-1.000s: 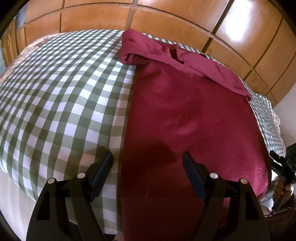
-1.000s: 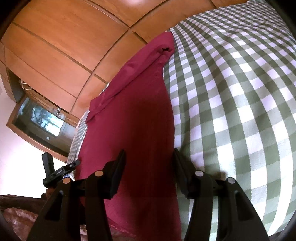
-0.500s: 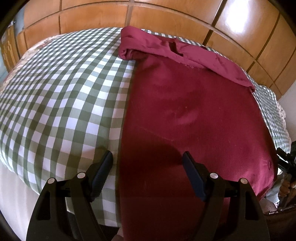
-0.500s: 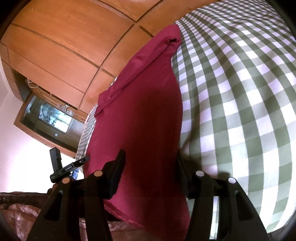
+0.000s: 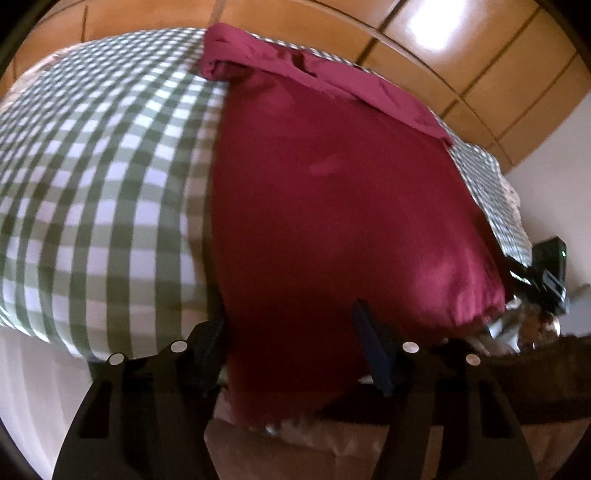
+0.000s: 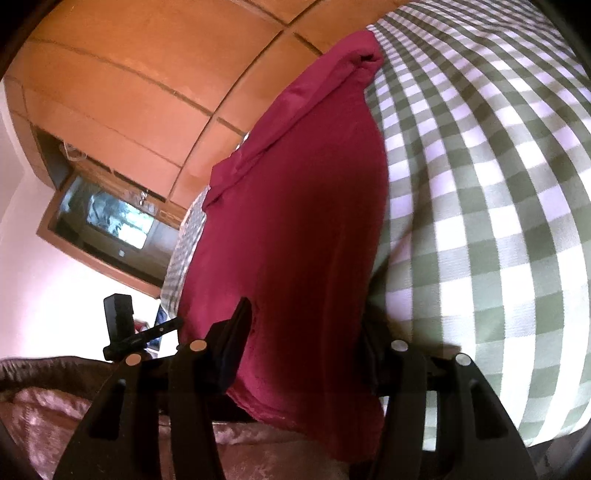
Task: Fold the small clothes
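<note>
We see the maroon garment [image 5: 332, 221] hem hiding both inner fingertips; left gripper [image 5: 291, 339] and right gripper [image 6: 306, 332] gape, level, straddling it.

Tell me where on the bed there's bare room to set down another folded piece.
Bare checkered cover stretches along one long edge of the maroon garment, seen again in the right wrist view. A narrow checkered strip borders its other side. The near hem is crowded: both open grippers, left and right, straddle it.

Warm daylight, motion-blurred – glare on wooden panels [image 5: 424, 33], fisheye-bent edges.
</note>
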